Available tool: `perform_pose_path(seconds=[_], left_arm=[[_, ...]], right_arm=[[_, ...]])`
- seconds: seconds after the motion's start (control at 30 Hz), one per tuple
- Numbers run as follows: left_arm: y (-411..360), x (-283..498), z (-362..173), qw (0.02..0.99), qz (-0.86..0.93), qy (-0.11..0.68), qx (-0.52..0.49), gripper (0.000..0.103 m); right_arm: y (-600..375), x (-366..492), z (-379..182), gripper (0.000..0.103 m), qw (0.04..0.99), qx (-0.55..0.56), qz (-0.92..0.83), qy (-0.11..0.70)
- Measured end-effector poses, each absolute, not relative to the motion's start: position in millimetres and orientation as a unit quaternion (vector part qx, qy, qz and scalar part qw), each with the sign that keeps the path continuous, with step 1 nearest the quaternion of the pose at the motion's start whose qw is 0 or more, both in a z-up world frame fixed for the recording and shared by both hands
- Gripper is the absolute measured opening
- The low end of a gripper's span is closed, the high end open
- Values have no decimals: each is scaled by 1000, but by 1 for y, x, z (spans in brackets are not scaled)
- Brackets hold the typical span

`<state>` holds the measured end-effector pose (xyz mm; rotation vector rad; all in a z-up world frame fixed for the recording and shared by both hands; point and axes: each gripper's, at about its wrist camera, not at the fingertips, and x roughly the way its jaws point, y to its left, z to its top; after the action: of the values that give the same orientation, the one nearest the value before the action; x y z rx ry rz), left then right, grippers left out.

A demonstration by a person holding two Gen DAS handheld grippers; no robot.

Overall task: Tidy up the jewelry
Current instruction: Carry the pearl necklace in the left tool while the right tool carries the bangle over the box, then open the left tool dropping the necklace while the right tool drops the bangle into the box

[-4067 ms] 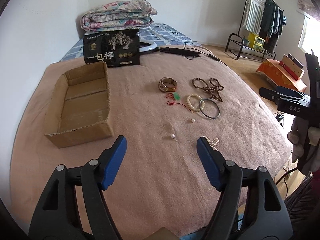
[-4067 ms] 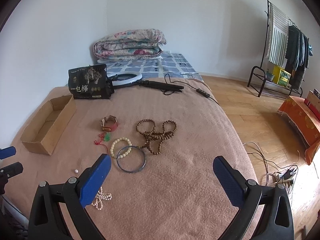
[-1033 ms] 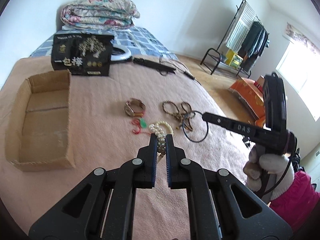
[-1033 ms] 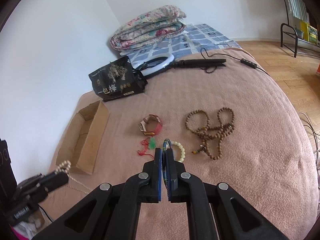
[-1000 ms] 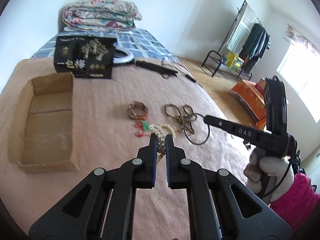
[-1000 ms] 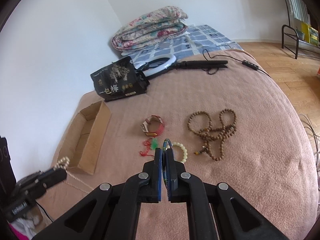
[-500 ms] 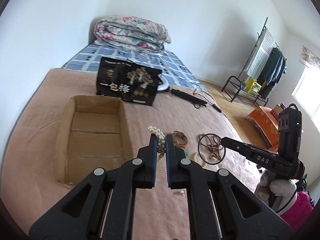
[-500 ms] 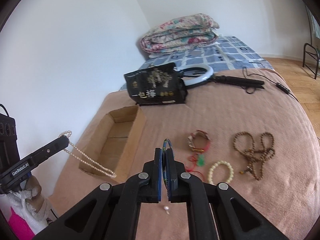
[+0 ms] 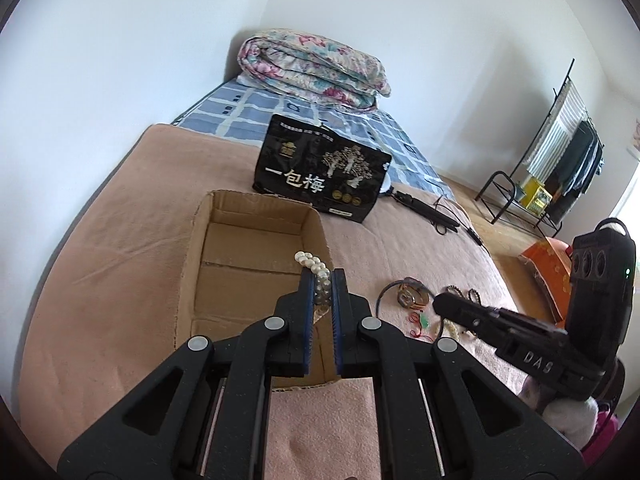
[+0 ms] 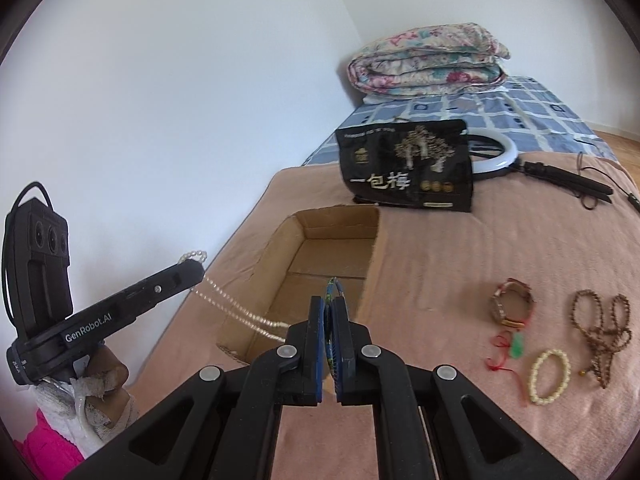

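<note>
With both carries converging on the cardboard box, tangling is the main risk. Left gripper is clamped on a pearl necklace; right gripper is clamped on a thin bangle, both near the box's near end.

Risks:
- Pearl strand sags below the pads and could drape over the box wall or snag the bangle if both release together.
- Bangle is held edge-on and could roll out on drop.

View differences:
- Right wrist shows the necklace's full hanging loop, hidden in the left view.
- Left wrist shows the bangle as a full ring.
- Right wrist also shows 4 pieces on the blanket: watch, red cord pendant, cream bead bracelet, wooden beads.
</note>
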<state>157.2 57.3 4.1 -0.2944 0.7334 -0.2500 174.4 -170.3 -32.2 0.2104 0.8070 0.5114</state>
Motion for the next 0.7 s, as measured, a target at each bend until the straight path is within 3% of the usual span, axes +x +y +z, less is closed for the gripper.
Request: perform_pose_path(seconds=[0.7], left_arm=[[80, 163, -38, 899, -78, 411, -134, 5]], right_arm=[[-124, 203, -82, 1, 863, 81, 243, 435]])
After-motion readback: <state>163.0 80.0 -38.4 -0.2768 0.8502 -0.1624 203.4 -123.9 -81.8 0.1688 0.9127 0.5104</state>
